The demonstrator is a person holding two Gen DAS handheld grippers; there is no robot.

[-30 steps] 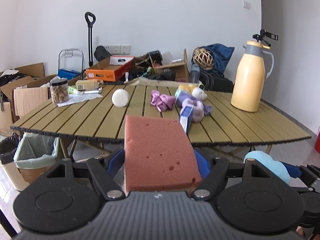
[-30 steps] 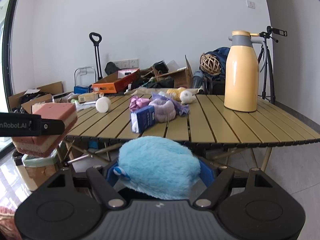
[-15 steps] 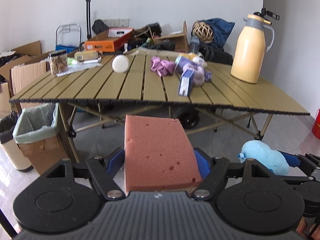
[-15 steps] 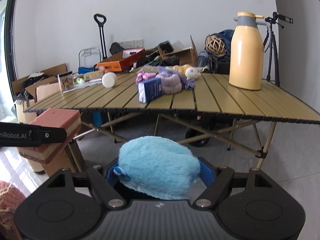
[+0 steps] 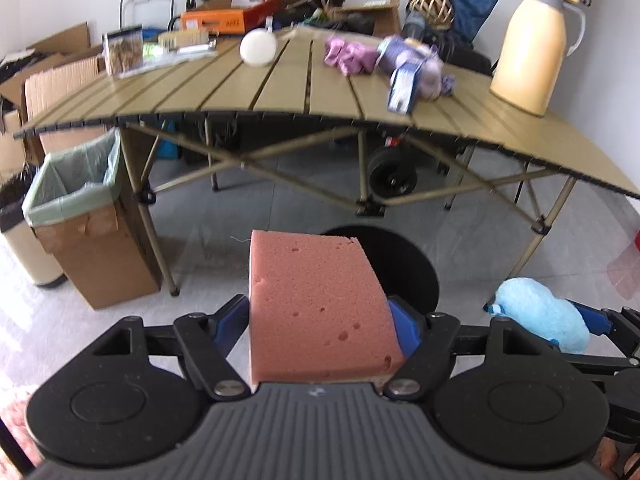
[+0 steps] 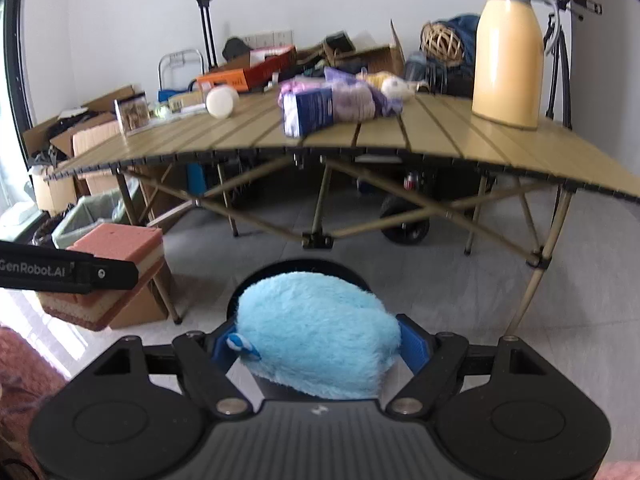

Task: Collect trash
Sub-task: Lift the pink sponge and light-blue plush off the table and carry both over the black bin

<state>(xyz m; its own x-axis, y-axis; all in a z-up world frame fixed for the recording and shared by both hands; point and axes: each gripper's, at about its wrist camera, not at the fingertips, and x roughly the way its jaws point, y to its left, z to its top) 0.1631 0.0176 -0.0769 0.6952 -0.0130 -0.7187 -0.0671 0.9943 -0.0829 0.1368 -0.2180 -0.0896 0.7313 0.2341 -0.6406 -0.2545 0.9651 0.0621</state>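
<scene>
Left wrist view: the left gripper (image 5: pixel 320 320) has its blue fingers (image 5: pixel 404 328) clamped on a pink rectangular sponge block (image 5: pixel 316 312), held above a round black bin (image 5: pixel 408 264) on the grey floor. Right wrist view: the right gripper (image 6: pixel 316 344) grips a fluffy light-blue plush pad (image 6: pixel 316 332) over that same bin. Beyond stands the slatted olive folding table (image 6: pixel 440 136), with a lined cardboard box (image 5: pixel 80 216) beside it.

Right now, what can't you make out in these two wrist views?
- Black round object on the floor: left wrist view, pink sponge hides most of it; right wrist view, blue plush covers it.
- Lined bin: its inside can't be seen from this angle.
- Jar contents: blurred and too small.
- Blue carton print: blurred, unreadable.
</scene>
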